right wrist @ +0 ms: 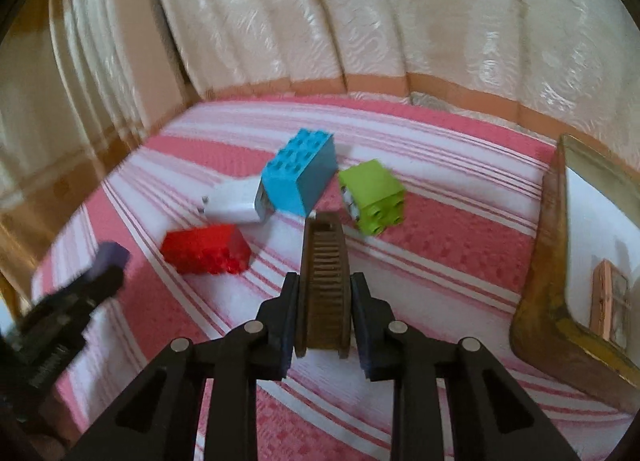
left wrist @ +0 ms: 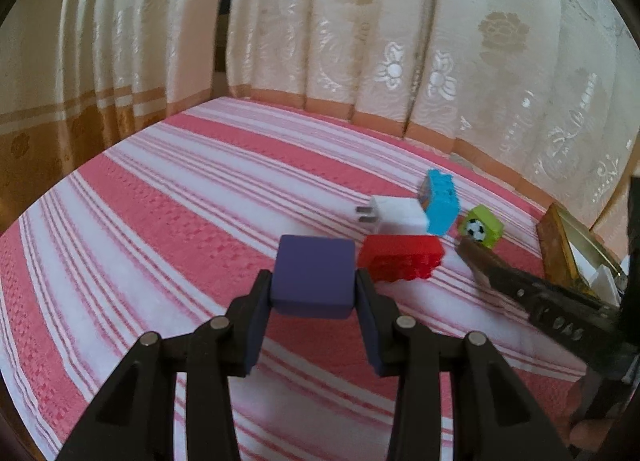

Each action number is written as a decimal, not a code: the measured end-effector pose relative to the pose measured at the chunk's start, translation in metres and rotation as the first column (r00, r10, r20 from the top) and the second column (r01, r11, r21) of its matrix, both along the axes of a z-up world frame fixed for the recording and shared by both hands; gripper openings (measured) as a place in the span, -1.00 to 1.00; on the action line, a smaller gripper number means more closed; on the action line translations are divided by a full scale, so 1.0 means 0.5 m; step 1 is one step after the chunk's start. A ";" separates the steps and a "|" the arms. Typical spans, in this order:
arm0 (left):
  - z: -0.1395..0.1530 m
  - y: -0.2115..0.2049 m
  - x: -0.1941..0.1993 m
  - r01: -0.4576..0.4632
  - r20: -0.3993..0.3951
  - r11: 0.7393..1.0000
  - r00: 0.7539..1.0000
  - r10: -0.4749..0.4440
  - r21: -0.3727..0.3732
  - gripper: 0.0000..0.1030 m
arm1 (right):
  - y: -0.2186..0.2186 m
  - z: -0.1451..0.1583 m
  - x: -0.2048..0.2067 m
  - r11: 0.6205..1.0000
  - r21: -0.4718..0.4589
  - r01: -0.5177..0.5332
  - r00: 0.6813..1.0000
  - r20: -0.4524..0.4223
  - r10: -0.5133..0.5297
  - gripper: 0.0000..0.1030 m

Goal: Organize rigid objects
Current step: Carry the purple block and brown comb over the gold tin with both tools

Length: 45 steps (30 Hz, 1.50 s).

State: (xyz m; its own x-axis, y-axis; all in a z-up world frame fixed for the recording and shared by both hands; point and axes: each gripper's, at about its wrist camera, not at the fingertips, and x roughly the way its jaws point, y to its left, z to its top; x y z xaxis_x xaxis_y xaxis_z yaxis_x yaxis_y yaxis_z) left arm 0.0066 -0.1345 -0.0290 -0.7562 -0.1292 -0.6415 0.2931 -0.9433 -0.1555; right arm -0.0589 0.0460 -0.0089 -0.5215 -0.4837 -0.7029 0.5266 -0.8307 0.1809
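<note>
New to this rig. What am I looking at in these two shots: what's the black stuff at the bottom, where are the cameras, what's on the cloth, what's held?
No robot: a person carries two hand-held grippers, each with a fisheye camera looking along its black fingers. The left-wrist view shows the left gripper clamping a purple block. The right-wrist view shows the right gripper shut on a brown ridged wooden piece. On the striped cloth lie a red brick, white charger, blue brick and green brick. A gold-edged tray sits right.
</note>
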 end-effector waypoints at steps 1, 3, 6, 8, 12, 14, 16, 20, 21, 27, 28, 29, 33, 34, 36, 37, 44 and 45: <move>0.001 0.009 -0.002 0.012 -0.007 1.000 1.000 -0.012 0.004 -0.23 | 0.006 0.006 0.006 1.000 -0.015 0.004 1.000 -0.010 -0.004 -0.47; 0.008 0.027 -0.004 0.037 -0.028 0.999 0.999 -0.036 0.016 -0.23 | 0.023 0.020 0.018 0.999 -0.036 0.008 0.999 -0.045 -0.010 -0.47; 0.018 0.062 -0.005 0.076 -0.064 0.997 0.995 -0.075 0.005 -0.23 | 0.052 0.040 0.030 0.998 -0.062 0.025 0.996 -0.089 -0.031 -0.47; 0.023 0.087 -0.009 0.101 -0.074 0.995 0.992 -0.101 0.002 -0.23 | 0.072 0.044 0.027 0.995 -0.092 0.030 0.996 -0.080 -0.038 -0.47; 0.033 0.125 -0.020 0.125 -0.079 0.992 0.989 -0.125 -0.007 -0.23 | 0.110 0.058 0.026 0.987 -0.156 0.039 0.996 -0.077 -0.052 -0.47; 0.040 0.140 -0.022 0.135 -0.084 0.991 0.987 -0.136 -0.014 -0.23 | 0.120 0.070 0.031 0.983 -0.179 0.037 0.994 -0.094 -0.055 -0.47; 0.052 0.162 -0.024 0.153 -0.100 0.988 0.983 -0.155 -0.026 -0.23 | 0.136 0.084 0.040 0.978 -0.206 0.033 0.992 -0.114 -0.057 -0.47; 0.077 0.203 -0.022 0.193 -0.144 0.980 0.970 -0.198 -0.047 -0.23 | 0.170 0.106 0.053 0.970 -0.239 0.043 0.984 -0.159 -0.082 -0.47; 0.084 0.216 -0.022 0.209 -0.157 0.977 0.964 -0.214 -0.052 -0.23 | 0.183 0.113 0.056 0.967 -0.250 0.051 0.980 -0.173 -0.096 -0.47; 0.106 0.285 -0.026 0.275 -0.201 0.959 0.937 -0.284 -0.074 -0.23 | 0.273 0.146 0.060 0.947 -0.303 0.105 0.960 -0.220 -0.176 -0.47; 0.107 0.294 -0.027 0.282 -0.204 0.956 0.934 -0.292 -0.080 -0.23 | 0.290 0.150 0.058 0.944 -0.309 0.118 0.956 -0.223 -0.193 -0.47; 0.109 0.307 -0.029 0.288 -0.205 0.954 0.932 -0.300 -0.087 -0.23 | 0.305 0.152 0.055 0.941 -0.311 0.131 0.952 -0.225 -0.207 -0.47; 0.118 0.361 -0.043 0.321 -0.203 0.942 0.920 -0.334 -0.095 -0.23 | 0.366 0.154 0.040 0.923 -0.336 0.189 0.941 -0.206 -0.268 -0.47; 0.120 0.371 -0.047 0.328 -0.204 0.940 0.918 -0.341 -0.097 -0.23 | 0.381 0.154 0.036 0.917 -0.344 0.202 0.939 -0.199 -0.282 -0.47; 0.124 0.394 -0.052 0.346 -0.208 0.933 0.910 -0.359 -0.099 -0.23 | 0.403 0.155 0.031 0.910 -0.349 0.225 0.932 -0.197 -0.306 -0.47; 0.127 0.409 -0.055 0.356 -0.211 0.929 0.905 -0.370 -0.103 -0.23 | 0.408 0.155 0.030 0.909 -0.348 0.230 0.929 -0.198 -0.312 -0.47; 0.134 0.486 -0.075 0.411 -0.219 0.902 0.875 -0.431 -0.132 -0.23 | 0.468 0.149 0.024 0.906 -0.311 0.287 0.905 -0.223 -0.363 -0.47; 0.132 0.498 -0.078 0.420 -0.218 0.898 0.871 -0.439 -0.132 -0.23 | 0.478 0.148 0.021 0.903 -0.308 0.298 0.901 -0.221 -0.373 -0.47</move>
